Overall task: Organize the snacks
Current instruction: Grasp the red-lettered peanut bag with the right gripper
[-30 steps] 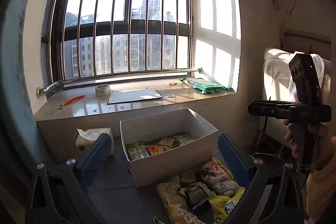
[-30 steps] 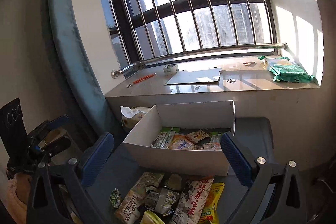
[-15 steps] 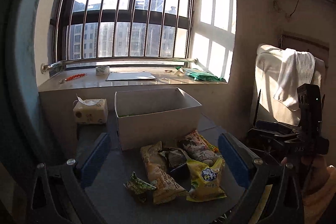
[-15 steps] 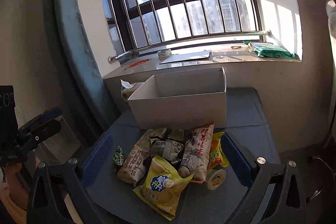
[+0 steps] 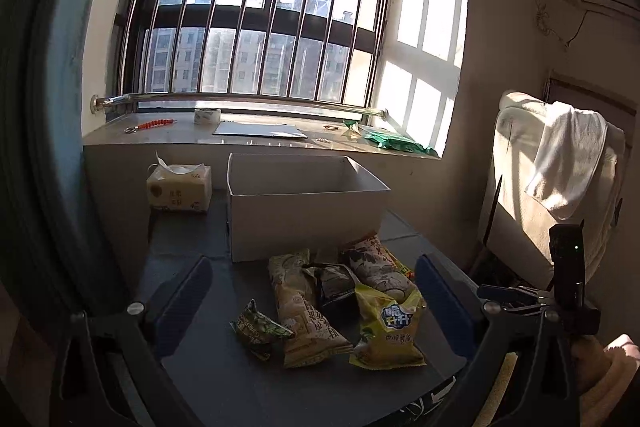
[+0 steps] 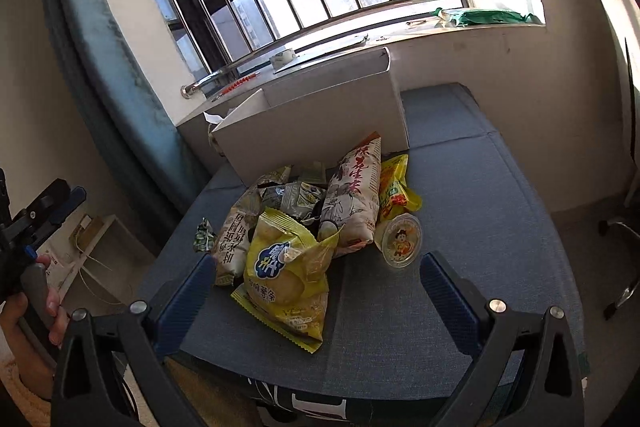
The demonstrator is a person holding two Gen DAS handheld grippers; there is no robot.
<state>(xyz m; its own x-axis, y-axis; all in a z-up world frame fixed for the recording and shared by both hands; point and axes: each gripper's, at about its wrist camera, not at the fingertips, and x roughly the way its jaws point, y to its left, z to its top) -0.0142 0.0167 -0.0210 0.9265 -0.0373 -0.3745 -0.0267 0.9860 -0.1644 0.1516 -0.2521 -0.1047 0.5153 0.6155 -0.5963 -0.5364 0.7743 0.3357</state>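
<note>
A grey-blue padded surface point(image 6: 480, 211) is seen below a barred window, and on it a white open box point(image 5: 304, 203) is set at the far side. Just in front of the box a heap of snack packets is piled; the yellow chip bag point(image 6: 286, 267) lies nearest, its long axis running roughly away from the cameras toward the box. The right gripper point(image 6: 316, 291) is held with fingers spread wide and empty, the bag lying directly ahead between them. The left gripper point(image 5: 312, 299), likewise wide and empty, is aimed more at the tan packet point(image 5: 304, 311). The right is judged nearer the bag. A small round cup point(image 6: 401, 241) rests beside the heap.
</note>
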